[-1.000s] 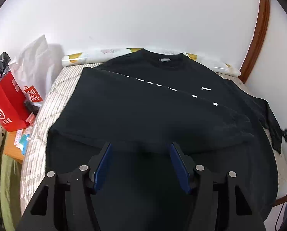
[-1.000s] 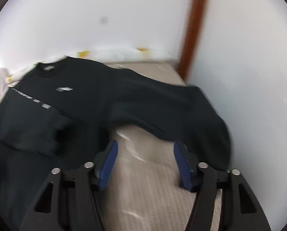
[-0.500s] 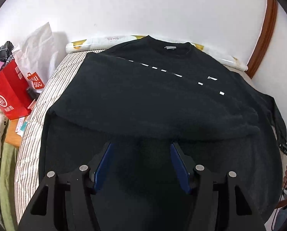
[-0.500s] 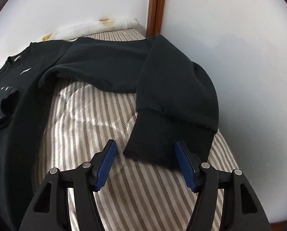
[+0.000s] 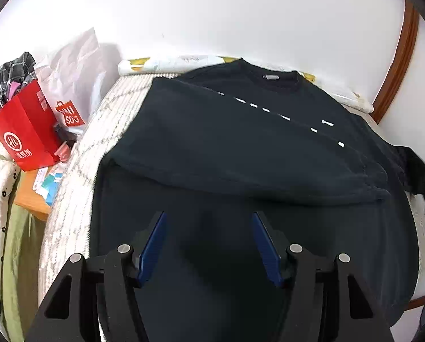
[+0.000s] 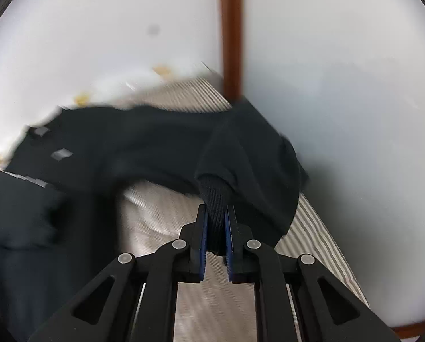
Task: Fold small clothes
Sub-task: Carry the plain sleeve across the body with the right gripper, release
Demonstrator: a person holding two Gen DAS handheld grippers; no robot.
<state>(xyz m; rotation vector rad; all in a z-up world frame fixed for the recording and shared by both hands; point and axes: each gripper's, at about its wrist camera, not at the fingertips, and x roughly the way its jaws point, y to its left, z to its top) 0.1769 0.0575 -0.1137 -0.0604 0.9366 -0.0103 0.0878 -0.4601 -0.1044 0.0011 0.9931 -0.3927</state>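
Now lifted, ribbed cuff [image 6: 215,199] sits pinched between right fingers [image 6: 202,235]; left fingers [image 5: 155,242] spread.

Sweatshirt [image 5: 241,154] spread flat on the bed [image 5: 78,176], collar toward the far wall. Paper bag [image 5: 24,134] off the bed's left side; cuff [image 6: 215,199] between right gripper [image 6: 215,213] pads.

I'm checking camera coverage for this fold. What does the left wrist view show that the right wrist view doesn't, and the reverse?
Only the left wrist view shows the open left gripper above the sweatshirt's body, one sleeve folded across the chest, the red paper bag and white plastic bag beside the bed.

Only the right wrist view shows the right gripper shut on the ribbed cuff of the other sleeve.

Both show the black sweatshirt, the striped bed cover and the brown wooden trim.
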